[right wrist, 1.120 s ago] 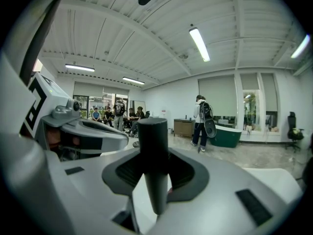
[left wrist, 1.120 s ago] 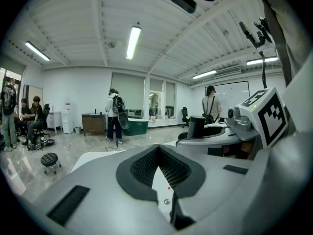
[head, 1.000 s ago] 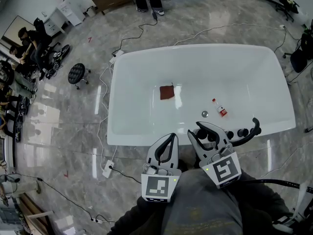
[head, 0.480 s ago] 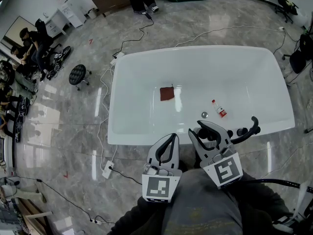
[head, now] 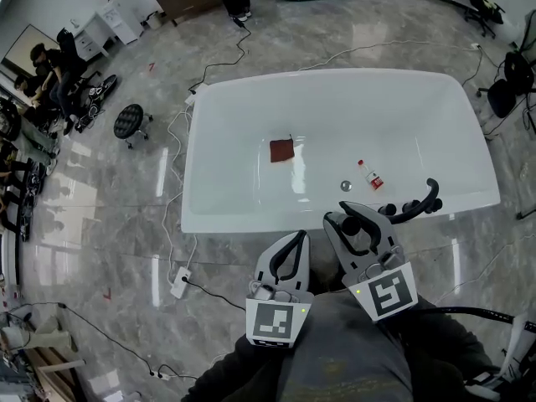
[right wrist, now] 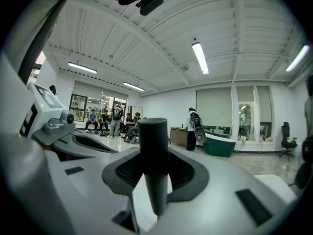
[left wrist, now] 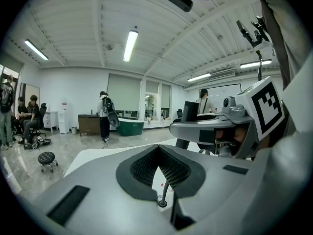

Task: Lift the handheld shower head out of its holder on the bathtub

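The black handheld shower head (head: 351, 227) stands upright between the jaws of my right gripper (head: 356, 216), at the near rim of the white bathtub (head: 251, 224). In the right gripper view it is a dark cylinder (right wrist: 152, 151) that narrows downward, and the right gripper (right wrist: 155, 180) is shut on it. A curved black spout (head: 425, 198) and black knobs (head: 389, 210) sit on the rim just to the right. My left gripper (head: 297, 239) hangs beside it over the floor before the tub, with its fingertips together on nothing (left wrist: 157, 151).
Inside the tub lie a red cloth (head: 282, 150), a small bottle (head: 371, 177) and the drain (head: 345, 186). Cables and a power strip (head: 179, 281) lie on the marble floor at the tub's left. A black stool (head: 130, 124) and seated people (head: 42, 65) are at the far left.
Both grippers have drawn back a little from the tub toward me. The right one keeps its hold on the shower head, and the left tip now sits off the rim.
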The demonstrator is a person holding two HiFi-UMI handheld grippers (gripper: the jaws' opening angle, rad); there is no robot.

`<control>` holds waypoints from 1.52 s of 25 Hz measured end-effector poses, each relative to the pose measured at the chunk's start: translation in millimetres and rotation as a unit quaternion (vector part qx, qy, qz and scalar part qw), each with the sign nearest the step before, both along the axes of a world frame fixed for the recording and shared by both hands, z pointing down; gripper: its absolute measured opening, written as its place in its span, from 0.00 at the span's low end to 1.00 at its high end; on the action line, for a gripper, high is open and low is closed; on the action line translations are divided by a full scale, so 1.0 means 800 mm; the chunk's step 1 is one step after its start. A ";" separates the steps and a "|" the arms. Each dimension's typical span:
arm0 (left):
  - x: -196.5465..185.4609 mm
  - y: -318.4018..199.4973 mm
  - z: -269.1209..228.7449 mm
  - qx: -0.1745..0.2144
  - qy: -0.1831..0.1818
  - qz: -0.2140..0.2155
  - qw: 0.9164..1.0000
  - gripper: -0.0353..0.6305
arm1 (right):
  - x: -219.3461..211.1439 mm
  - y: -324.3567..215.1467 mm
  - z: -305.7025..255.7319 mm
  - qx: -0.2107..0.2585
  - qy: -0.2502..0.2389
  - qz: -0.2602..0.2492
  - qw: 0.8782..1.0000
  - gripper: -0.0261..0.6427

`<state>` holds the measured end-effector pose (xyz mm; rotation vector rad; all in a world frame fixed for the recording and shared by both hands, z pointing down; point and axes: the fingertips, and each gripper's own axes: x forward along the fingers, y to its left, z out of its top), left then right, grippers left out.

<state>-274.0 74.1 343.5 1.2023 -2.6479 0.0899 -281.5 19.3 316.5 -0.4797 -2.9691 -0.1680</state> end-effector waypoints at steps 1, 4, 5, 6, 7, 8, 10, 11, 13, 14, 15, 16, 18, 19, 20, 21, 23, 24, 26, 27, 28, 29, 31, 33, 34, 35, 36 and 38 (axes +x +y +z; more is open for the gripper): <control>0.007 0.000 0.002 -0.001 0.000 0.002 1.000 0.06 | 0.005 -0.001 -0.001 -0.001 -0.001 0.003 1.000 0.24; 0.023 0.003 0.008 -0.003 -0.004 -0.001 1.000 0.06 | 0.020 0.000 -0.006 0.000 -0.016 0.003 1.000 0.24; 0.028 0.004 0.008 -0.004 -0.005 -0.002 1.000 0.06 | 0.026 0.002 -0.009 0.001 -0.025 0.001 1.000 0.24; 0.033 0.003 0.008 -0.005 -0.007 -0.004 1.000 0.06 | 0.033 0.002 -0.013 0.002 -0.034 -0.002 0.999 0.24; 0.039 0.001 0.008 -0.006 -0.011 -0.005 1.000 0.06 | 0.041 0.002 -0.018 0.004 -0.041 -0.005 0.999 0.24; 0.046 -0.002 0.005 -0.006 -0.013 -0.006 1.000 0.06 | 0.050 0.000 -0.023 0.004 -0.045 -0.008 0.999 0.24; 0.061 -0.009 -0.005 -0.003 -0.016 -0.010 1.000 0.06 | 0.068 -0.004 -0.033 0.003 -0.049 -0.011 0.999 0.24; 0.070 -0.011 -0.010 -0.002 -0.017 -0.012 1.000 0.06 | 0.077 -0.005 -0.038 0.001 -0.052 -0.011 0.999 0.24; 0.088 -0.013 -0.015 -0.002 -0.016 -0.010 1.000 0.06 | 0.094 -0.004 -0.048 0.000 -0.057 -0.013 0.998 0.24; 0.097 -0.013 -0.014 -0.003 -0.013 -0.009 1.000 0.06 | 0.102 -0.004 -0.051 0.000 -0.059 -0.014 0.998 0.24; 0.107 -0.015 -0.012 -0.006 -0.012 -0.008 1.000 0.06 | 0.111 -0.005 -0.051 -0.001 -0.060 -0.014 0.998 0.24; 0.115 -0.017 -0.010 -0.008 -0.014 -0.007 1.000 0.06 | 0.121 -0.008 -0.051 -0.002 -0.060 -0.013 0.998 0.24; 0.131 -0.020 -0.015 -0.010 -0.021 -0.010 1.000 0.06 | 0.139 -0.014 -0.054 -0.005 -0.062 -0.012 0.998 0.24; 0.137 -0.020 -0.019 -0.010 -0.024 -0.011 1.000 0.06 | 0.147 -0.014 -0.056 -0.005 -0.064 -0.013 0.998 0.24; 0.144 -0.019 -0.024 -0.010 -0.025 -0.013 1.000 0.06 | 0.155 -0.014 -0.059 -0.005 -0.067 -0.014 0.998 0.24; 0.152 -0.019 -0.027 -0.011 -0.028 -0.013 0.999 0.06 | 0.163 -0.014 -0.063 -0.005 -0.069 -0.015 0.997 0.24; 0.167 -0.022 -0.031 -0.014 -0.035 -0.011 0.999 0.06 | 0.180 -0.014 -0.069 -0.006 -0.075 -0.018 0.997 0.24; 0.174 -0.023 -0.032 -0.016 -0.037 -0.010 0.999 0.06 | 0.187 -0.015 -0.072 -0.007 -0.078 -0.018 0.997 0.24; 0.189 -0.027 -0.034 -0.019 -0.035 -0.008 0.999 0.06 | 0.204 -0.017 -0.075 -0.008 -0.081 -0.019 0.997 0.24; 0.198 -0.030 -0.036 -0.022 -0.032 -0.007 0.999 0.06 | 0.213 -0.019 -0.077 -0.007 -0.080 -0.019 0.997 0.24; 0.209 -0.032 -0.037 -0.025 -0.029 -0.007 0.999 0.06 | 0.224 -0.021 -0.078 -0.007 -0.079 -0.019 0.997 0.24; 0.220 -0.034 -0.039 -0.029 -0.028 -0.006 0.999 0.06 | 0.235 -0.022 -0.080 -0.007 -0.079 -0.019 0.997 0.24; 0.240 -0.034 -0.039 -0.033 -0.024 -0.008 0.999 0.06 | 0.255 -0.021 -0.078 -0.006 -0.076 -0.022 0.997 0.24; 0.256 -0.030 -0.031 -0.039 -0.017 -0.011 0.999 0.06 | 0.270 -0.016 -0.070 -0.001 -0.072 -0.027 0.997 0.24; 0.261 -0.026 -0.026 -0.042 -0.013 -0.013 0.999 0.06 | 0.276 -0.013 -0.066 0.000 -0.071 -0.029 0.997 0.24; 0.264 -0.022 -0.022 -0.046 -0.009 -0.014 0.999 0.06 | 0.280 -0.009 -0.061 0.002 -0.070 -0.030 0.997 0.24; 0.266 -0.019 -0.019 -0.049 -0.005 -0.014 0.999 0.06 | 0.284 -0.005 -0.058 0.003 -0.068 -0.030 0.997 0.24; 0.270 -0.015 -0.016 -0.053 -0.001 -0.011 0.999 0.06 | 0.289 0.002 -0.057 0.008 -0.070 -0.029 0.997 0.24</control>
